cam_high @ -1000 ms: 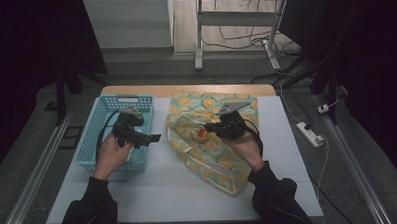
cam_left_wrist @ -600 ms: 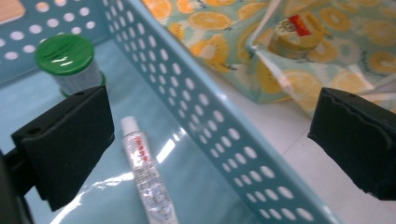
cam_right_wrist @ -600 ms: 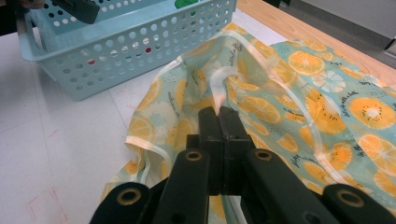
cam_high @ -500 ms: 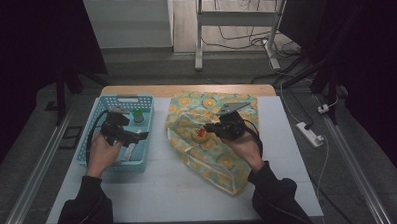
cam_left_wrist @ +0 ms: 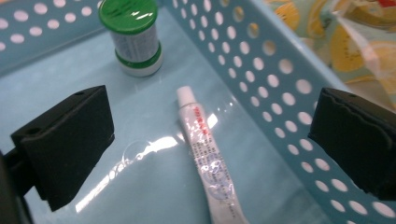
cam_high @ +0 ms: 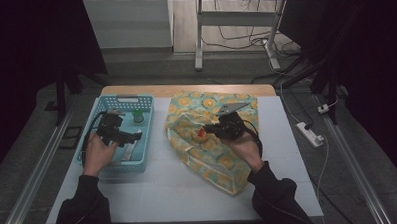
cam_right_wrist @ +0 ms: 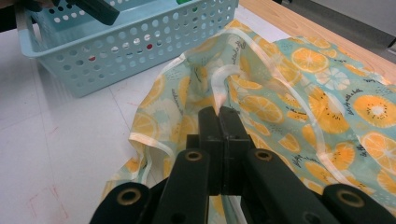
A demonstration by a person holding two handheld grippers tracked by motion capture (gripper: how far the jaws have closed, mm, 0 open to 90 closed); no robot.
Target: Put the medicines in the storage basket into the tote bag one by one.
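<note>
A person works at a white bench (cam_high: 189, 192) with a two-jaw gripper in each hand. The left gripper (cam_high: 118, 135) hangs over a pale blue perforated basket (cam_high: 138, 166) at the bench's left side, its jaws standing wide apart with nothing between the pads. In the left gripper view those jaws frame a small white tube (cam_left_wrist: 205, 154) with red and blue print, lying flat on the basket floor, its cap end pointing toward a green-capped white bottle (cam_left_wrist: 135, 37) that stands upright near the far corner. The tube lies just beside the basket's holed side wall and well short of either pad.

The right gripper (cam_high: 227, 126) rests over a bag printed with orange slices (cam_high: 213, 156), spread across the middle of the bench just to the right of the basket. In the right gripper view its jaws are pressed together, and a translucent strip along the bag's edge (cam_right_wrist: 219, 79) rises to meet their tips; they appear to pinch that edge, though the contact itself is hidden behind the jaws. The fabric lifts in a ridge at that spot while the rest lies loose on the bench. A small red thing (cam_high: 201, 134) shows beside the right gripper in the high view, too small to identify.
</note>
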